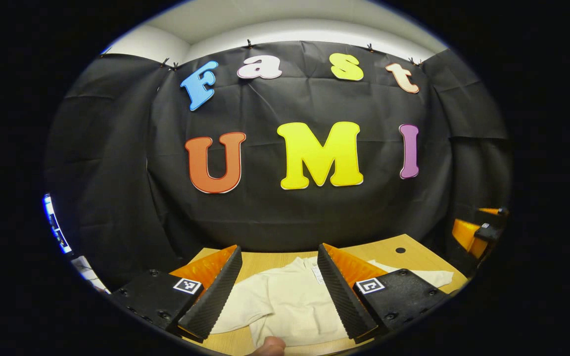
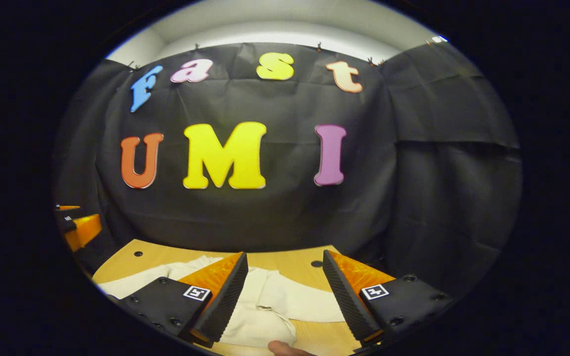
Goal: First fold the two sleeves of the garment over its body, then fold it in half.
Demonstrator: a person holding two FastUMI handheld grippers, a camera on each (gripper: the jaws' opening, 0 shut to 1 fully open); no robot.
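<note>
The black cloth wall [image 1: 285, 207] towers at the back in both views, and below it runs the pale wooden worktop [image 1: 403, 257], with small dark holes in its surface. Spread flat on that worktop lies the cream garment [image 1: 290, 301], collar and tag toward the wall, one sleeve reaching off to the right in the left gripper view; in the right gripper view its cloth [image 2: 265, 306] looks bunched and overlapped near the middle. Above it, the left hand-held gripper [image 1: 277, 289] hangs with its jaws spread wide, clear of the fabric (nothing pinched between them). The right hand-held gripper [image 2: 282, 296] is just as wide, poised over the garment's right side and gripping nothing. A fingertip [image 1: 267, 346] peeks in at the very bottom edge.
</note>
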